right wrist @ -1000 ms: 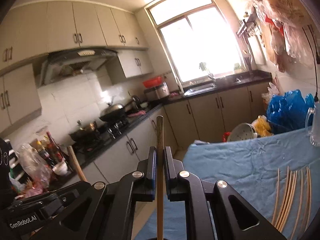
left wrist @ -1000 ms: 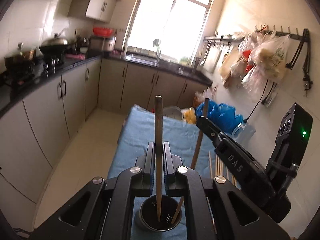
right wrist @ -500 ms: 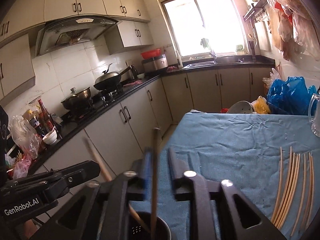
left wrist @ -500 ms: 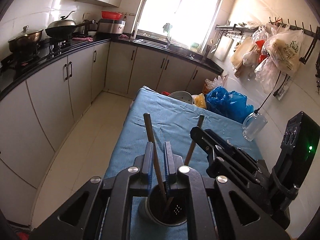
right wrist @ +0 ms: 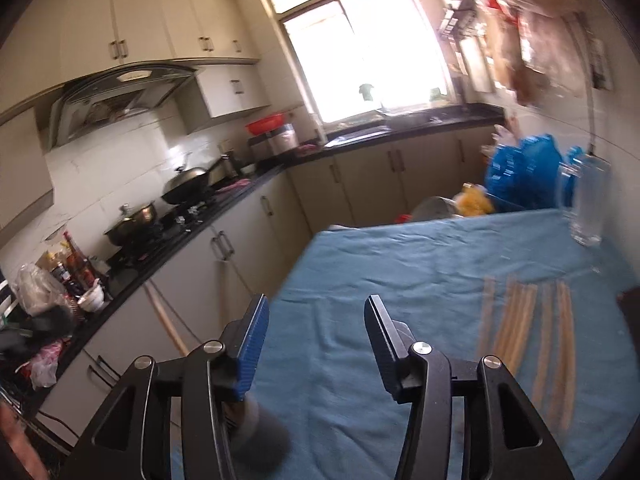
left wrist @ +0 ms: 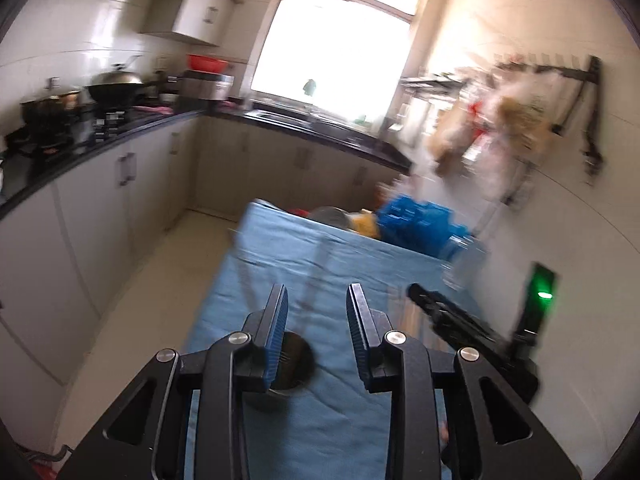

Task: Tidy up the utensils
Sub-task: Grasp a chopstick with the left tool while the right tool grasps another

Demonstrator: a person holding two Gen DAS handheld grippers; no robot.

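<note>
In the left wrist view no writing can be read; the picture is smeared by motion. The left gripper (left wrist: 316,316) is black with ribbed blue pads on its fingers (left wrist: 277,320), and its jaws stand wide apart with nothing between them. Just below and between them a dark round utensil holder (left wrist: 290,364) stands on the tabletop (left wrist: 352,420), which is covered in a wrinkled blue cloth. Two thin chopsticks (left wrist: 310,280) rise tilted from the holder, blurred to faint streaks. To the right the black body of the right gripper (left wrist: 424,300) hangs over the cloth, beside a unit with a green light (left wrist: 543,294).

In the right wrist view nothing legible shows either. The right gripper (right wrist: 316,328) is the same black frame with ribbed blue pads, jaws spread wide and holding nothing. The holder (right wrist: 260,436) appears as a blurred grey cylinder at the lower left, partly behind the left finger. A pale wooden stick (right wrist: 166,328) slants up from near it. On the blue cloth (right wrist: 400,272) to the right lies a row of loose bamboo chopsticks (right wrist: 516,328), roughly parallel, well apart from the holder. A clear glass jug (right wrist: 588,204) stands at the cloth's far right.
</note>
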